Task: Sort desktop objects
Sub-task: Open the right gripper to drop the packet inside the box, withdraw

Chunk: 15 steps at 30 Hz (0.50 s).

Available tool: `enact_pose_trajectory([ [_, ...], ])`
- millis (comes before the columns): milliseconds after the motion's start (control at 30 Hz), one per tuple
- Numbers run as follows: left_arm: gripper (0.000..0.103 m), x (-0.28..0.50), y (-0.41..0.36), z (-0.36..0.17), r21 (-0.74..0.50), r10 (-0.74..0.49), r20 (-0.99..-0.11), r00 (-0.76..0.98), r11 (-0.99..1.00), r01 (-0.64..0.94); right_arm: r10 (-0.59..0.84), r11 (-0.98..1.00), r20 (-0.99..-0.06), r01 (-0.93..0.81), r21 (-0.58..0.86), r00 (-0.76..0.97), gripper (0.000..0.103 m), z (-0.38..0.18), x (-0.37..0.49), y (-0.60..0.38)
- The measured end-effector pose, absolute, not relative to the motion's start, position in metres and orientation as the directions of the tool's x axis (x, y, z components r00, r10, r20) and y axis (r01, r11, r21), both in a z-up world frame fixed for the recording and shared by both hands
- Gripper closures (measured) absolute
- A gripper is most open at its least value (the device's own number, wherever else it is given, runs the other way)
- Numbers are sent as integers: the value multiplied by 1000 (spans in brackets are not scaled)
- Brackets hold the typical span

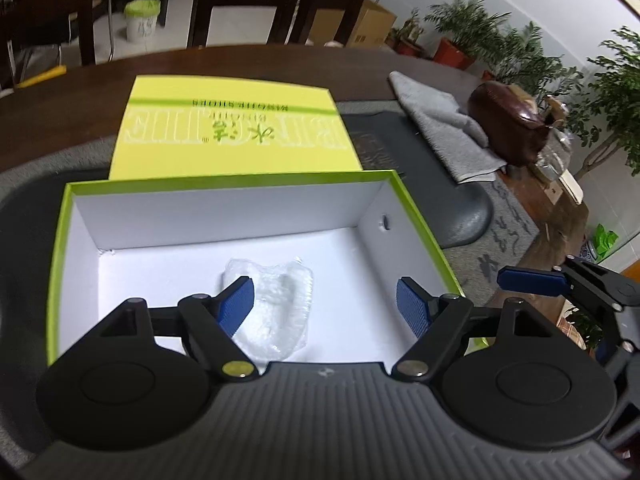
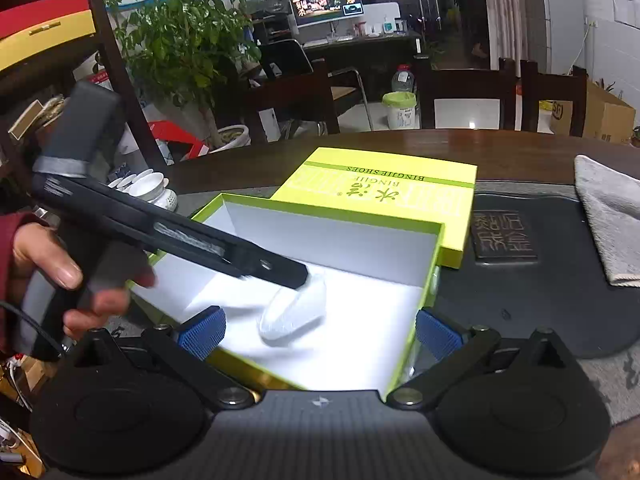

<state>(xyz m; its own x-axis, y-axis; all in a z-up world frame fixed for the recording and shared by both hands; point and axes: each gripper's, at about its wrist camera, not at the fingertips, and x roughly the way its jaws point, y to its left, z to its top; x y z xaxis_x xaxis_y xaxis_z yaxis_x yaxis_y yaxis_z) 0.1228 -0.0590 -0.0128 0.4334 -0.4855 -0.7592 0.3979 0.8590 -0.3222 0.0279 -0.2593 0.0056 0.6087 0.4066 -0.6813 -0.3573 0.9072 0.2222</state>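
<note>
Blue-padded left hand-held gripper (image 1: 325,307) hangs wide open, empty, over the box (image 1: 224,208).

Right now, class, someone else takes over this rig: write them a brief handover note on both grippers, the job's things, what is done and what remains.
Left gripper: open, empty, over the open shoe box.
Right gripper: open, empty, at the box's near edge.
Clear plastic piece lies on the box floor; that looks done.
Lid lies behind the box on the table.
Grey cloth and a brown object remain outside; whether they need sorting is unclear.
</note>
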Motion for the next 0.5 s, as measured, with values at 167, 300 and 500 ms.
enact_pose_trajectory([
  [167,25,88,-52,1,-312,-500,-738,453,848,428,399,911,-684,-350,219,610,0,6,7,-270],
  [300,25,61,-46,3,-311,-503,-735,454,846,433,385,917,-709,-334,219,591,0,-4,-6,-278],
  [500,25,22,-44,-6,-307,-499,-750,433,844,441,372,923,-742,-310,230,558,0,-24,-24,-287],
])
